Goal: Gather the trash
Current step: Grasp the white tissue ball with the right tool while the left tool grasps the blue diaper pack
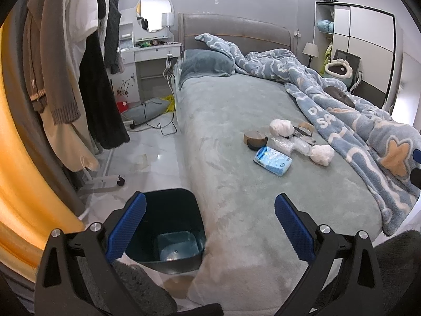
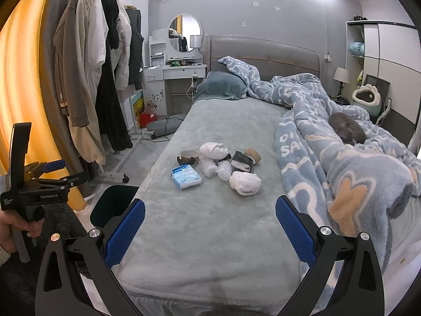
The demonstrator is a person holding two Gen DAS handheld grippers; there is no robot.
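Note:
A pile of trash lies mid-bed: a blue tissue pack, two white crumpled wads, bubble wrap, a brown tape roll and a dark box. A dark green bin stands on the floor by the bed's near left corner. My left gripper hangs open between the bin and the bed edge, holding nothing. My right gripper is open above the bed's foot, short of the pile. The left gripper's body shows in a hand at the right view's left edge.
A grey bed fills the middle, with a blue patterned duvet bunched along its right side and a grey cat lying on it. A clothes rack stands on the left. A dresser, cables and a wardrobe sit further back.

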